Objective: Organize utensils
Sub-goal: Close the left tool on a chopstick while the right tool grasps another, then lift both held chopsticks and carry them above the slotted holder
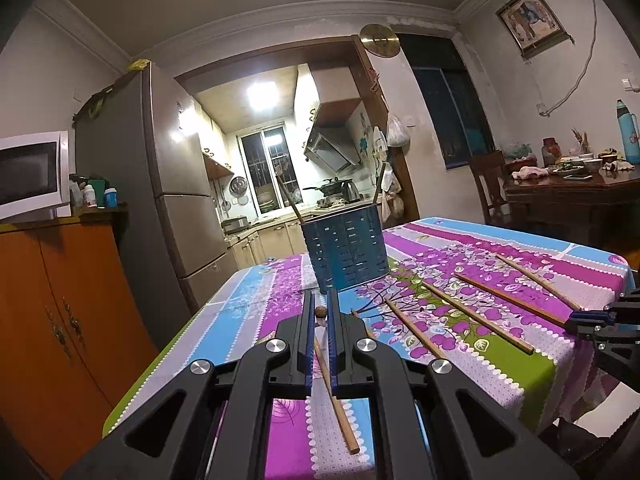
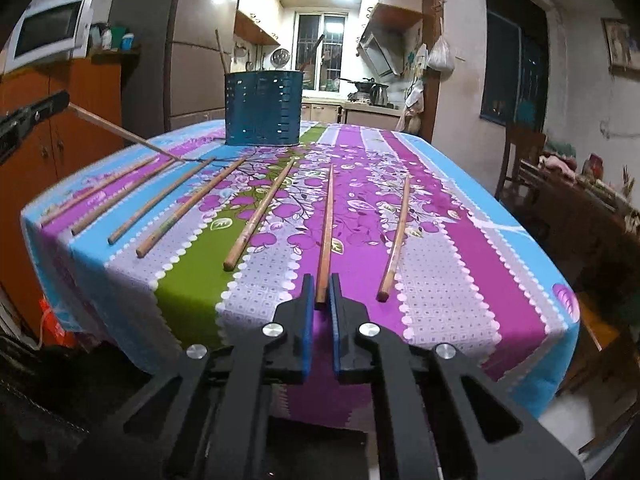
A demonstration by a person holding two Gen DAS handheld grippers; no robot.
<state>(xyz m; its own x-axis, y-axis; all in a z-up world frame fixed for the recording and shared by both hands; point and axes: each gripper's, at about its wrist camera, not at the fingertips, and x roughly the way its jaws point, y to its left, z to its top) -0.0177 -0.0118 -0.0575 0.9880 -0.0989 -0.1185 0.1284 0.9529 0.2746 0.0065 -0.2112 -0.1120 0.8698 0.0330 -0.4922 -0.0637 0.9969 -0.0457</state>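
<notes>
Behind the desk [image 2: 460,216] a lit kitchen opens through a doorway, with a tall fridge [image 1: 132,184] to the left and a white microwave [image 1: 32,174] on an orange cabinet [image 1: 60,320]. Over the desk lies a striped floral cloth in purple, blue and green. At its far edge stands the blue perforated utensil holder [image 2: 262,110], upright, with two sticks already leaning out of it. Seven loose chopsticks lie fanned across the cloth, their thick ends toward the near edge.

My left claw [image 1: 320,300] grips a chopstick [image 1: 340,416] between its blue pads; in the right wrist view the same stick slants down from that claw at the far left, and its thin tip meets the cloth among the leftmost chopsticks. My right claw [image 2: 322,284] sits at the near edge of the desk, its jaws nearly together around the thick end of another chopstick [image 2: 326,224], which otherwise lies flat on the cloth. Whether the pads truly pinch it, I cannot tell. One more chopstick [image 2: 396,236] lies just right of it.
</notes>
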